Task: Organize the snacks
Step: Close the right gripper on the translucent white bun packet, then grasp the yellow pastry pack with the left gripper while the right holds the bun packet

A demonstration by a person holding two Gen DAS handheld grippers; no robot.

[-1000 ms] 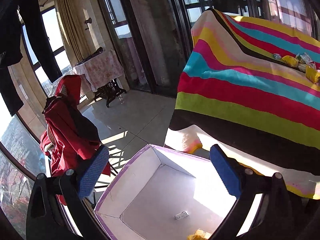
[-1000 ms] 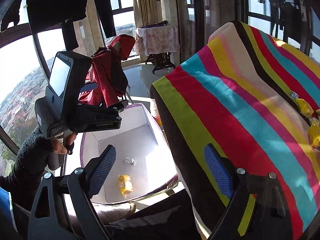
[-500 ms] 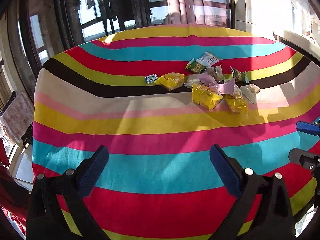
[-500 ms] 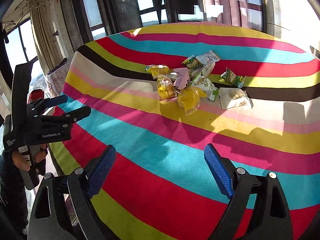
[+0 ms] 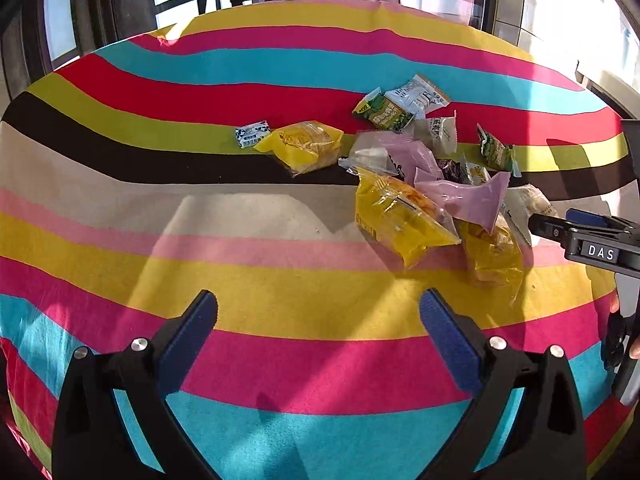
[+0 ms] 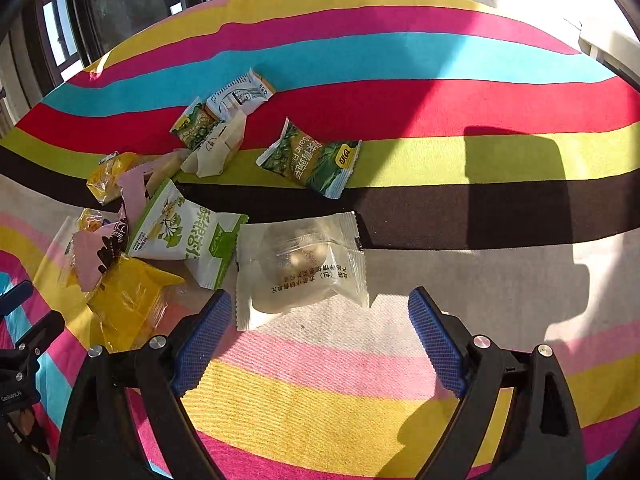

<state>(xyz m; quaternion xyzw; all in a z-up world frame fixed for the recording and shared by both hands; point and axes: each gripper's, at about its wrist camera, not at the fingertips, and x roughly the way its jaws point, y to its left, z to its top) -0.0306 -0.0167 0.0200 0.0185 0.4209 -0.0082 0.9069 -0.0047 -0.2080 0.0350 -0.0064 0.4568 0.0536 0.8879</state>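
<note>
A heap of snack packets lies on the striped tablecloth (image 5: 280, 288). In the left wrist view a yellow packet (image 5: 400, 216) and a pink one (image 5: 464, 192) lie ahead and right of my open, empty left gripper (image 5: 318, 320); another yellow packet (image 5: 304, 146) and a small white-blue one (image 5: 251, 134) lie farther back. In the right wrist view my open, empty right gripper (image 6: 320, 320) is just short of a clear packet with a round pastry (image 6: 304, 268). A white-green packet (image 6: 188, 236), a green packet (image 6: 312, 158) and a yellow one (image 6: 128, 300) lie around it.
The right gripper shows at the right edge of the left wrist view (image 5: 592, 236); the left gripper shows at the left edge of the right wrist view (image 6: 20, 328). Dark window frames (image 5: 132, 4) stand behind the table. The cloth (image 6: 440, 64) continues right of the heap.
Both grippers swung from the white box beside the table to over the tabletop, then moved closer to the snack heap. The right one now nears the clear pastry packet. Both stayed open.
</note>
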